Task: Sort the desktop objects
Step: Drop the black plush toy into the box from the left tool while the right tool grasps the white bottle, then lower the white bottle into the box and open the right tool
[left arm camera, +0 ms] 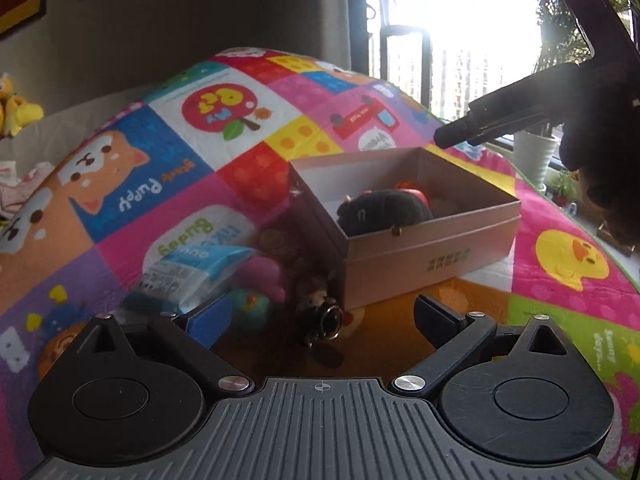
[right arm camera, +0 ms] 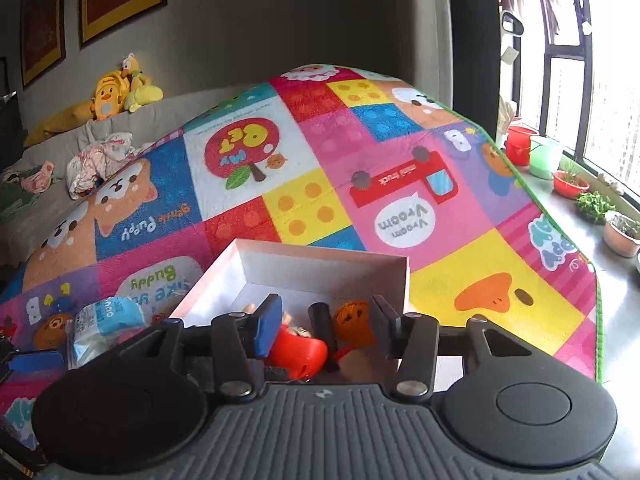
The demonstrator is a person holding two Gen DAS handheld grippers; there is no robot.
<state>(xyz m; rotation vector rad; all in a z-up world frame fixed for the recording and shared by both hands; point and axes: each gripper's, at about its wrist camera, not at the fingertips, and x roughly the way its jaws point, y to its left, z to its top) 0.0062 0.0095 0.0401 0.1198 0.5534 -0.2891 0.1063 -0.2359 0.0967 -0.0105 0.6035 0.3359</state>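
Note:
A pink open box [left arm camera: 432, 240] stands on the colourful mat and holds a dark plush toy [left arm camera: 384, 210]. My left gripper [left arm camera: 322, 314] is open wide just left of the box's near corner. A small keychain figure [left arm camera: 320, 312] lies between its fingers, untouched. Beside it lie a blue-white packet [left arm camera: 188, 274], a pink toy [left arm camera: 264, 276] and a teal duck ball [left arm camera: 252, 308]. My right gripper [right arm camera: 325, 305] hangs open over the box [right arm camera: 320, 250]. A black cylinder [right arm camera: 320, 320] sits between its pads without touching them, above a red toy [right arm camera: 298, 354] and an orange pumpkin [right arm camera: 354, 314].
The mat [right arm camera: 500, 256] ends in a green edge on the right, with a grey sill of plant pots [right arm camera: 620, 232] beyond. A sofa with yellow plush toys [right arm camera: 116, 92] and crumpled clothes [right arm camera: 100, 160] runs along the far left. A hand [left arm camera: 600, 140] holds the right gripper.

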